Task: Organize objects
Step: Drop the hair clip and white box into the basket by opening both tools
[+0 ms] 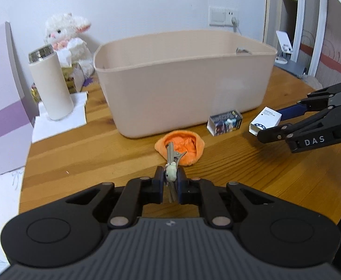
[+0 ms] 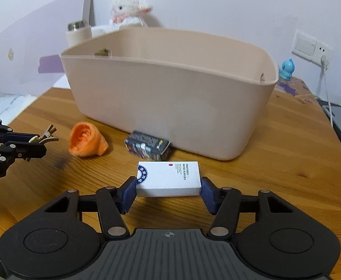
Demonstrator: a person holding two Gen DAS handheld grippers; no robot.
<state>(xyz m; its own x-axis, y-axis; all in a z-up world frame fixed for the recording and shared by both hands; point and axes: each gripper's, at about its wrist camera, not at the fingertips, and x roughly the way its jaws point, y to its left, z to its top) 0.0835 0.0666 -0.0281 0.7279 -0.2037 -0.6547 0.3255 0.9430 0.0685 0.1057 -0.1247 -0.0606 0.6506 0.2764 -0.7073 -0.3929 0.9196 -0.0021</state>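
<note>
Left gripper (image 1: 170,182) jaws nearly closed, right gripper (image 2: 168,192) jaws partly closed, both angled downward

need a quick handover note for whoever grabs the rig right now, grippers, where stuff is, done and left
Left gripper: shut on a small hair clip, held clear of the table.
Right gripper: closed on the white box by its ends.
Beige bin: centre of the table; its inside is mostly hidden, so contents unknown.
Still on the table in front of the bin: orange plush piece and dark printed box.
Done: both items picked up.
Left: probably drop both into the bin, then collect the other two.
</note>
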